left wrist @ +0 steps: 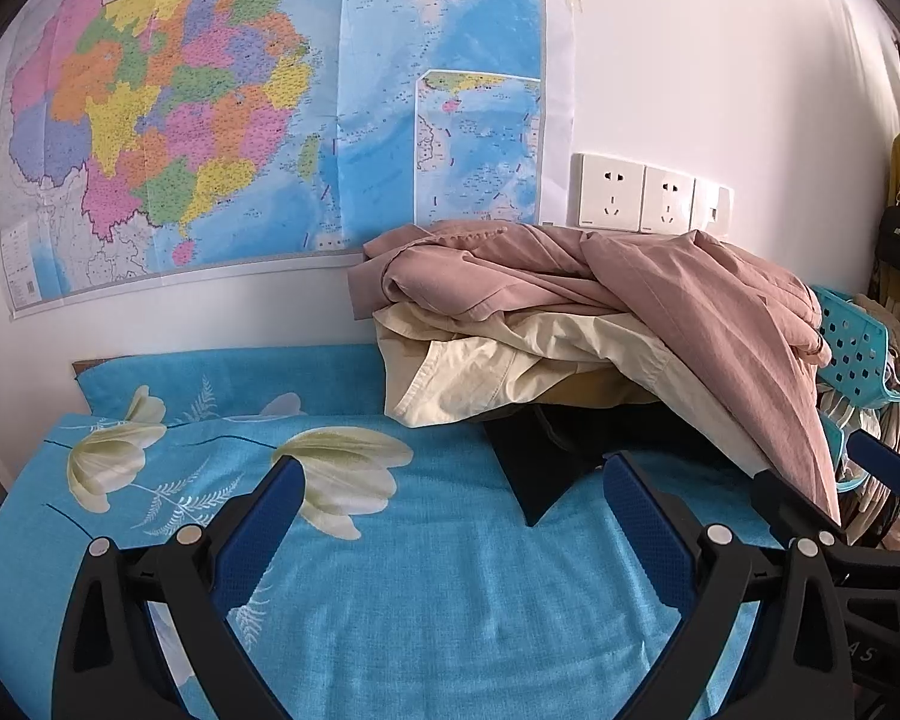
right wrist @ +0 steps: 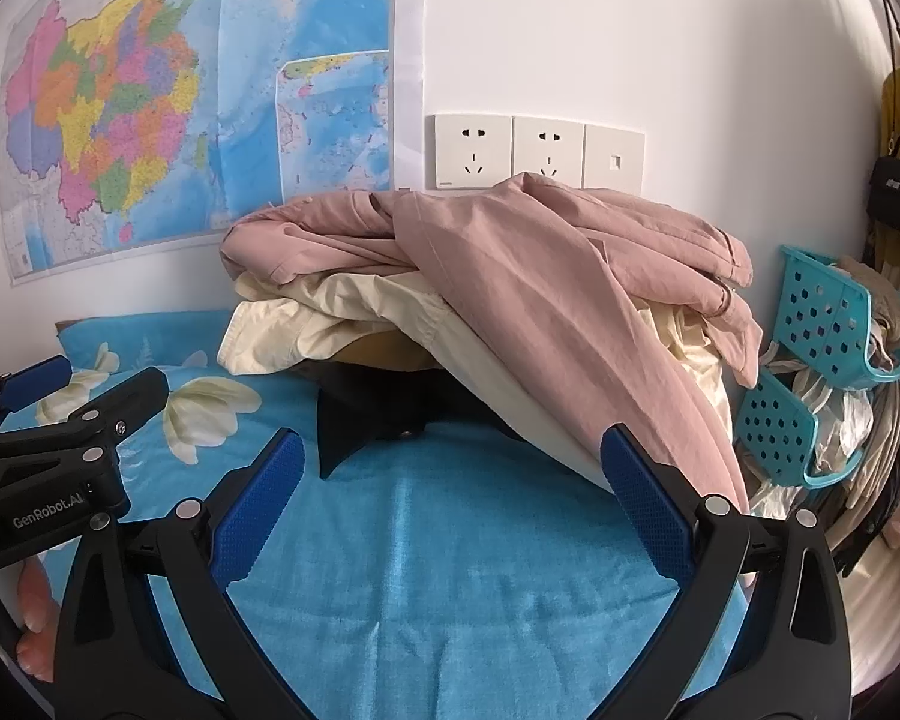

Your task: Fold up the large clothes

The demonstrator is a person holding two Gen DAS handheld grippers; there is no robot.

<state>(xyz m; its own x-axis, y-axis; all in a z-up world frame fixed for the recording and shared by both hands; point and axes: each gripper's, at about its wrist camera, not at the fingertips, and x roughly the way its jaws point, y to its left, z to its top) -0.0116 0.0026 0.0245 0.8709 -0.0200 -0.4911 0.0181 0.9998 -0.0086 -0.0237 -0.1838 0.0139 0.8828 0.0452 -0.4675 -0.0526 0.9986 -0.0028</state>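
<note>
- While nothing is yet being gripped, the bed is lying broad and bare in front, its blue flowered sheet giving the only flat room for folding; likely why the clothes are kept to the back.
- Wall map is hanging behind the bed; sockets are sitting just above the heap. Neither bears on the work.
- Clothes pile is sitting at the far edge against the wall, unfolded. Pink garment is lying on top, one end trailing down the right side toward the sheet. Cream garment is bunching beneath it; a black garment is poking out at the bottom, a corner flat on the sheet.
- Turquoise basket is hanging off to the right, stuffed with bags, apart from the pile.
- Right tool is hovering over the sheet, fingers spread wide, empty; its right finger is close beside the trailing pink cloth. My guess: lining up for the top garment first.
- Left tool is also spread wide and empty, aiming at the black corner and open sheet, well short of the pile.
- Task is standing at its start, by my reading.
</note>
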